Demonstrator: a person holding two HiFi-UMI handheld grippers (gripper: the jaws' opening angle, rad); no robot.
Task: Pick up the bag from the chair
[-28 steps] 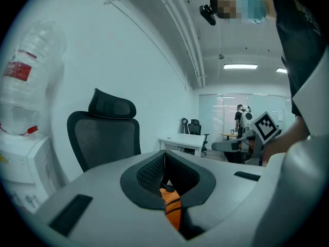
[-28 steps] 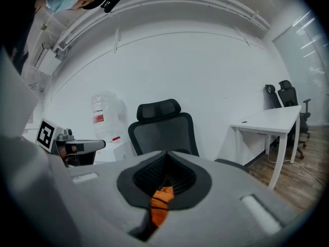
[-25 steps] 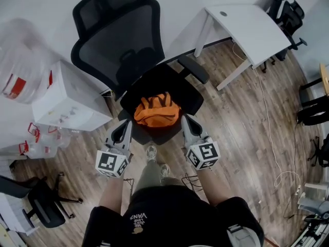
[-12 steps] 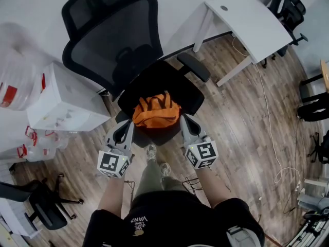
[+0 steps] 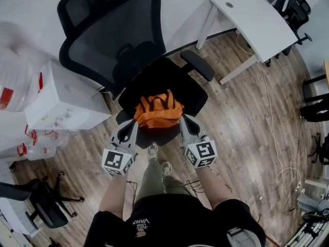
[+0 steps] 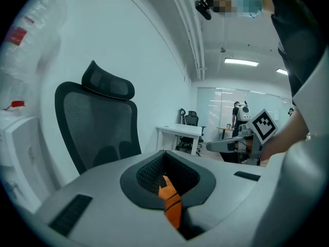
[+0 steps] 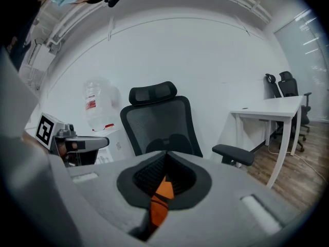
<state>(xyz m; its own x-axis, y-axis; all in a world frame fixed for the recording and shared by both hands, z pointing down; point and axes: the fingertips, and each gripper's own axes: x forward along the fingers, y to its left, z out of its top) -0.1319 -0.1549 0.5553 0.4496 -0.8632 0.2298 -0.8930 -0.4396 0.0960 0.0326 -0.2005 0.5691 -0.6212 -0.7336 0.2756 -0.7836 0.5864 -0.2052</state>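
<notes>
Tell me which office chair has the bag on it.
The big mesh-back chair straight ahead: the orange bag lies on its seat. The other chairs stand at lower left and beyond the white desk.

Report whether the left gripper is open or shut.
Shut: the left gripper has its jaws closed on a strip of the orange fabric bag over the black office chair.

"VANS" on person's black shirt [image 5: 169, 221]
</notes>
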